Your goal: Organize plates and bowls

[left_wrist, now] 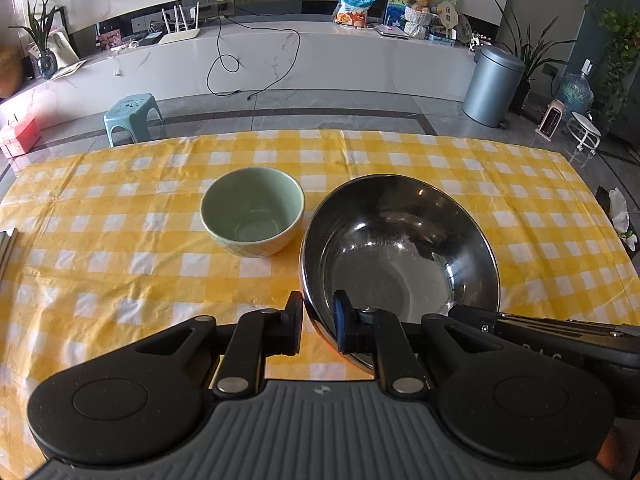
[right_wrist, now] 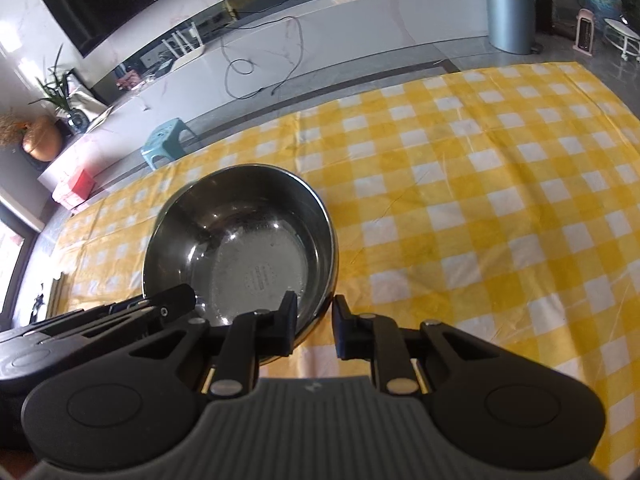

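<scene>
A stainless steel bowl (left_wrist: pixel 400 248) (right_wrist: pixel 244 248) is held at its near rim by both grippers. My left gripper (left_wrist: pixel 319 320) is shut on the rim's left part, one finger outside the wall and one inside. My right gripper (right_wrist: pixel 316 320) is shut on the rim's right part in the same way. Each gripper also shows in the other's view, the right gripper (left_wrist: pixel 464 314) and the left gripper (right_wrist: pixel 188 294), both at the bowl's edge. An empty pale green bowl (left_wrist: pixel 252 216) stands upright on the table, just left of the steel bowl and apart from it.
The table (left_wrist: pixel 120 220) wears a yellow and white checked cloth. A flat object (left_wrist: pixel 8 248) lies at its left edge. Beyond the far edge are a teal stool (left_wrist: pixel 134 114), a grey bin (left_wrist: pixel 494 86) and a long white cabinet (left_wrist: pixel 320 60).
</scene>
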